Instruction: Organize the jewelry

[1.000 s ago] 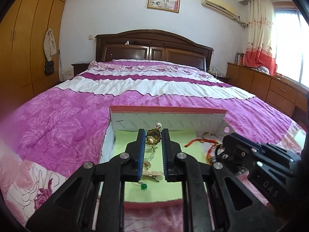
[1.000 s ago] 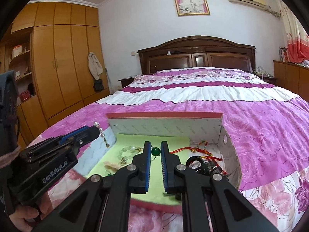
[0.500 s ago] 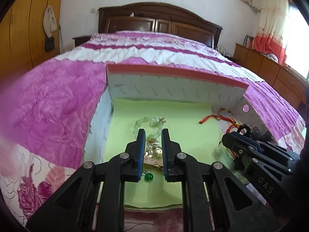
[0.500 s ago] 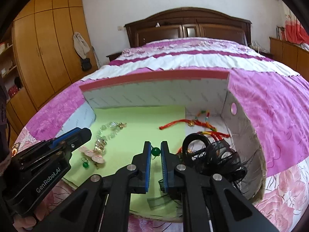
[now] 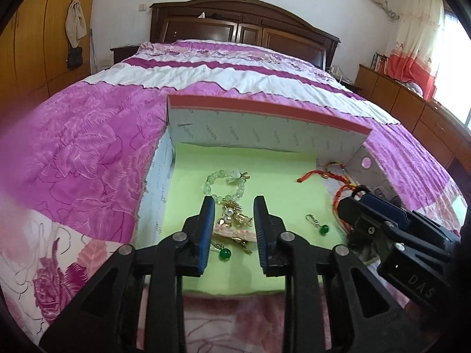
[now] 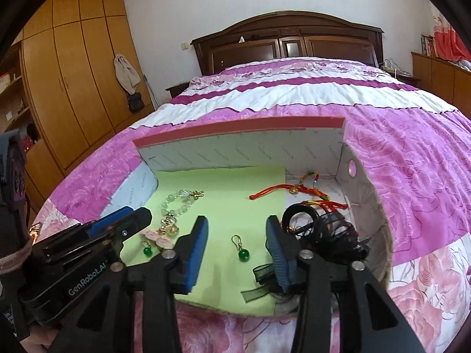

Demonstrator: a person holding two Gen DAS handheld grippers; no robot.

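Observation:
An open cardboard box (image 5: pixel 265 135) with a green paper floor lies on the bed. My left gripper (image 5: pixel 234 209) is open above a gold brooch with pearls (image 5: pixel 232 216), which lies by a pink clip (image 5: pixel 232 234) and a green bead earring (image 5: pixel 225 253). A pale green bead bracelet (image 5: pixel 226 184) lies further in. My right gripper (image 6: pixel 237 229) is open above a second green bead earring (image 6: pixel 243 253), which also shows in the left wrist view (image 5: pixel 322 229). Red cord bracelets (image 6: pixel 297 189) and black hair ties (image 6: pixel 321 229) lie at the box's right.
The box (image 6: pixel 241 150) stands near the foot of a bed with a pink and white quilt (image 5: pixel 88 153). A wooden wardrobe (image 6: pixel 73 88) is at the left, low cabinets (image 5: pixel 412 108) at the right and a dark headboard (image 5: pixel 241 29) behind.
Both grippers have come down into the box and opened. The left let go of the gold brooch and the right let go of the green earring; both pieces now lie on the green paper.

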